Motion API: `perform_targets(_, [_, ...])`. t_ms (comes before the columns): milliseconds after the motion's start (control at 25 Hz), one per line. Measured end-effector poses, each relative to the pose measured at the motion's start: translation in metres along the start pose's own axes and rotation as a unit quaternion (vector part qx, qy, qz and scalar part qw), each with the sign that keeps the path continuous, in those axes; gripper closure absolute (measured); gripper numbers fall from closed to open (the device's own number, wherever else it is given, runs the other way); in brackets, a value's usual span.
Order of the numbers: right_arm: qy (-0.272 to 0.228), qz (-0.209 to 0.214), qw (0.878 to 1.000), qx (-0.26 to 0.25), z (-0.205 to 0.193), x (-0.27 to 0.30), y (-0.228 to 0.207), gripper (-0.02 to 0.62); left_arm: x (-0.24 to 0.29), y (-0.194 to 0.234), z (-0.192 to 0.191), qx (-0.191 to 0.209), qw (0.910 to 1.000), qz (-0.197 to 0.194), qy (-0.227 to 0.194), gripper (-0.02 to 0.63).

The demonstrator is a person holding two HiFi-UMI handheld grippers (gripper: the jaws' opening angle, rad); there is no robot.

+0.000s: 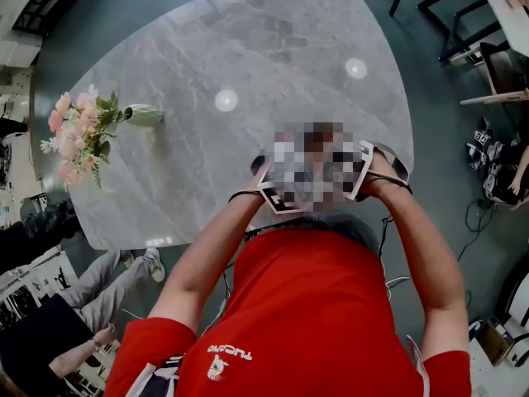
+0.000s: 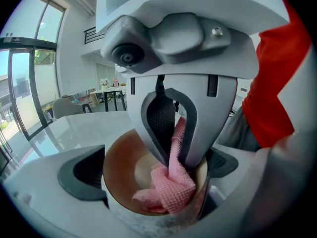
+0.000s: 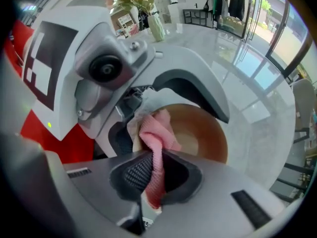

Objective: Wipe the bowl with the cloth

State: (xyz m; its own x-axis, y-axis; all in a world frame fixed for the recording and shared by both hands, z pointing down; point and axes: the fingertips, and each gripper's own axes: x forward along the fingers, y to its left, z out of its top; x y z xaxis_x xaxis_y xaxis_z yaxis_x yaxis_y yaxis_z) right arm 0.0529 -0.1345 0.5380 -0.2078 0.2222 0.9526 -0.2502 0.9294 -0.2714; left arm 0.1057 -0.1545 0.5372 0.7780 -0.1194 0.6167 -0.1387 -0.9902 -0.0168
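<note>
A brown bowl [image 2: 124, 162] sits between my left gripper's [image 2: 156, 171] two dark pads, and that gripper is shut on its rim. A pink waffle cloth [image 2: 173, 187] hangs into the bowl, pinched by my right gripper [image 2: 173, 155], which comes down from above. In the right gripper view the cloth [image 3: 156, 133] runs between my right gripper's [image 3: 158, 177] shut pads. Beyond it lies the bowl [image 3: 208, 133], with the left gripper [image 3: 166, 115] clasped round it. In the head view a mosaic patch covers both grippers and the bowl, held above the marble table's [image 1: 248, 48] near edge.
A green vase of pink flowers [image 1: 83, 131] stands at the table's left side. A person sits on the floor side at lower left [image 1: 107, 292]. Dark chairs [image 1: 463, 15] and bags [image 1: 496, 164] stand to the right of the table.
</note>
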Motion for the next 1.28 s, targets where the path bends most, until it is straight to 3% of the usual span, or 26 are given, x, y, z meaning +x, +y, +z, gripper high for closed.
perform_targets(400, [-0.056, -0.056, 0.996, 0.041, 0.022, -0.003, -0.026, 0.572, 0.000, 0.000, -0.001, 0.001, 1.0000, 0.001, 0.002, 0.021])
perform_targets(600, [-0.058, -0.082, 0.993, 0.058, 0.017, -0.005, -0.036, 0.572, 0.000, 0.000, -0.001, 0.001, 1.0000, 0.001, 0.001, 0.021])
perform_targets(1280, [-0.051, -0.094, 0.993, 0.056, 0.013, -0.005, -0.038, 0.572, -0.011, 0.002, 0.009, -0.006, 0.9986, 0.018, -0.050, 0.020])
